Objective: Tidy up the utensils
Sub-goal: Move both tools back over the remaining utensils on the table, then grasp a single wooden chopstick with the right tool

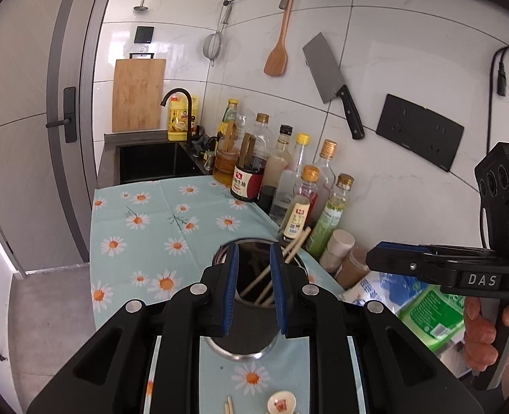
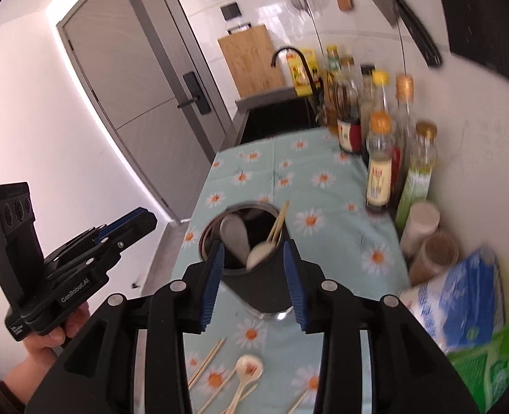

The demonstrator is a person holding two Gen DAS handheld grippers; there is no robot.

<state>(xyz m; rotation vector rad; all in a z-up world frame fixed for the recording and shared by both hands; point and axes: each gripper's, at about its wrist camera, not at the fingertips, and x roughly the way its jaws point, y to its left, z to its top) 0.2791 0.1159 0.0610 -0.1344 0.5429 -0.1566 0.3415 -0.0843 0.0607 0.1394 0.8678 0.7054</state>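
Note:
A dark cylindrical utensil holder (image 2: 254,286) stands on the daisy tablecloth; it holds white spoons (image 2: 235,238) and wooden chopsticks (image 2: 278,222). It also shows in the left wrist view (image 1: 251,331), with chopsticks (image 1: 294,250) leaning out. My left gripper (image 1: 254,252) is open and empty just above the holder's mouth. My right gripper (image 2: 253,248) is open and empty, its jaws either side of the holder. On the cloth near me lie a white spoon with a red pattern (image 2: 249,369) and loose chopsticks (image 2: 206,362).
Several sauce and oil bottles (image 1: 289,179) line the tiled wall. Paper cups (image 1: 337,248), a blue bag (image 2: 461,300) and a green package (image 1: 430,314) crowd the right corner. A sink with black faucet (image 1: 182,103) lies beyond the cloth. A cleaver (image 1: 330,79) hangs on the wall.

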